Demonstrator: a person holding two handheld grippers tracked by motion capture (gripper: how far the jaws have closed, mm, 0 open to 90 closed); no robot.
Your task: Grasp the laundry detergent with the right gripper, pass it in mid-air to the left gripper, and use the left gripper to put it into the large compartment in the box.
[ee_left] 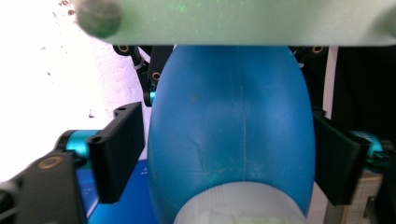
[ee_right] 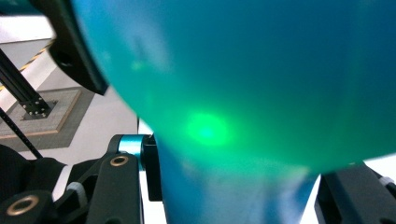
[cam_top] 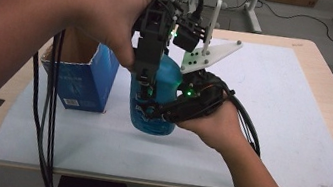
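A blue translucent bottle [cam_top: 168,76] stands on the white mat, near the middle of the table. My right gripper [cam_top: 150,110] comes in level from the right and is shut on its lower body. My left gripper [cam_top: 147,89] points down over the bottle's top. In the left gripper view the bottle [ee_left: 233,116] and its white cap [ee_left: 238,207] sit between the jaws of the left gripper [ee_left: 224,114]. One pad [ee_left: 332,158] meets the bottle's side, while the other pad [ee_left: 119,149] stands a sliver off it. In the right gripper view the bottle [ee_right: 257,70] bulges out over the right gripper [ee_right: 247,186].
An open blue cardboard box [cam_top: 91,76] stands just left of the bottle. The white mat [cam_top: 277,116] covers most of the wooden table. Black cables [cam_top: 46,120] hang from the left hand toward the front edge. The right gripper's pale three-cornered plate [cam_top: 209,55] sticks up behind the bottle.
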